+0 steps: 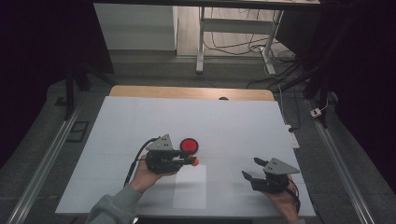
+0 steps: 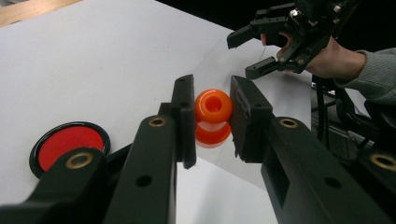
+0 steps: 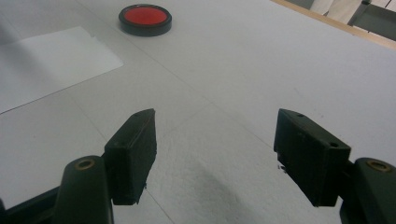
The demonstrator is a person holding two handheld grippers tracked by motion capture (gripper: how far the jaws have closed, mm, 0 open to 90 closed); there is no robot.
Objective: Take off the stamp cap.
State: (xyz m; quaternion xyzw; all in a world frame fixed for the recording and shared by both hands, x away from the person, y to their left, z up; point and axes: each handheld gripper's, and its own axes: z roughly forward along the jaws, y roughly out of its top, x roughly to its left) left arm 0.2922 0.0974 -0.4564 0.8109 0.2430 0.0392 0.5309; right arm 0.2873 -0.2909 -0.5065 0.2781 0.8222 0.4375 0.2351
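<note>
Right tongs (image 1: 251,169) resting nearest, low over counter (image 1: 233,121), jaws spread wide, gripping nothing. Left tongs (image 2: 212,119) clamping orange spool (image 2: 213,117), lifting it just above counter, beside sheet of paper (image 1: 190,186). Farther off, red disc with black rim (image 1: 189,145) lying flat, just beyond spool. Step in hand, judging: carrying spool. Next move likely calling for steady lowering onto chosen spot, then releasing.

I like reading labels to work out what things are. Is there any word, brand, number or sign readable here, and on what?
None can be read: the orange plastic spool, the round black-rimmed red disc, the white paper sheet and the white table cover all look blank.
</note>
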